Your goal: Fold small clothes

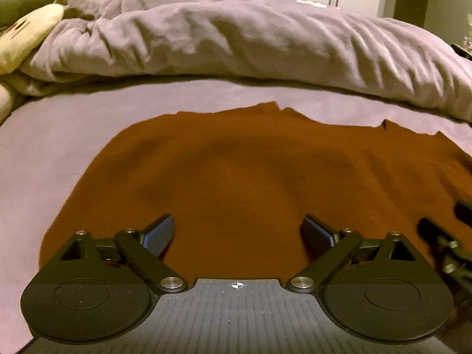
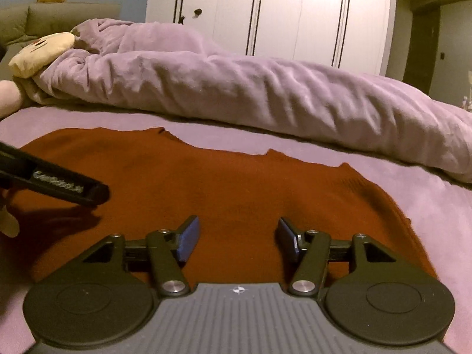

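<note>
Left hand-held gripper (image 1: 237, 231) and right hand-held gripper (image 2: 237, 237) — both spread, pinching nothing — over rust-brown garment (image 1: 236, 171) lying flat on bed (image 1: 44, 147); a fold seemingly just laid — next, regrasp an edge.

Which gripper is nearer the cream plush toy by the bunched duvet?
Left. The left gripper hangs over the brown garment's toy-side half; the right gripper is over the half farther from the plush toy.
</note>
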`<control>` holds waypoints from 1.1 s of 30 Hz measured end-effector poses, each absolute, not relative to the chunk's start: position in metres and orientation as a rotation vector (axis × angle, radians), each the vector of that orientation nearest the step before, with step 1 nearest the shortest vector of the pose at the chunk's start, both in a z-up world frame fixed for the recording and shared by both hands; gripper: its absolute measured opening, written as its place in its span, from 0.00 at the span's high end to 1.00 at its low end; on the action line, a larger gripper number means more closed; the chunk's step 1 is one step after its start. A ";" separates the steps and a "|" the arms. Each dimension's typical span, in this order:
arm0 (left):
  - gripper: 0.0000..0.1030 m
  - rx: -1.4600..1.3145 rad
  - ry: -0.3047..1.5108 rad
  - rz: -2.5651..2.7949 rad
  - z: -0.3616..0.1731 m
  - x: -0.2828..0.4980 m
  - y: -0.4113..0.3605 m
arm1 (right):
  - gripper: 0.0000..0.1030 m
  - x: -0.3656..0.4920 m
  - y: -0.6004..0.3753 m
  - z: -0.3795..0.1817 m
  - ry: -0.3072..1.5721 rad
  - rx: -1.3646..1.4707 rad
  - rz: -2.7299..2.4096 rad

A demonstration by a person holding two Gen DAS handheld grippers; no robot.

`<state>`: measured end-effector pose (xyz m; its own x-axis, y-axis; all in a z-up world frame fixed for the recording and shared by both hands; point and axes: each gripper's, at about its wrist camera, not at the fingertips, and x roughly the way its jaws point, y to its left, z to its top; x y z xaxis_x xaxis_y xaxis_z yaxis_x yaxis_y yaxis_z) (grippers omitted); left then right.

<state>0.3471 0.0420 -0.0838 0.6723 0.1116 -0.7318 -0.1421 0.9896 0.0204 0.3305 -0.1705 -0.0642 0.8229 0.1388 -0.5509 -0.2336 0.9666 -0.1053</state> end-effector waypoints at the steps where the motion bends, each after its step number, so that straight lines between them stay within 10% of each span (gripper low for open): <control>1: 0.05 -0.034 0.821 0.146 -0.083 0.347 0.043 | 0.43 0.329 -0.176 -0.064 0.575 -0.160 0.189; 19: 0.05 -0.226 0.879 0.399 -0.062 0.285 0.149 | 0.35 0.291 -0.263 -0.046 0.639 -0.081 -0.105; 33: 0.16 -0.626 0.859 0.206 -0.068 0.246 0.176 | 0.49 0.253 -0.331 -0.062 0.770 0.798 0.076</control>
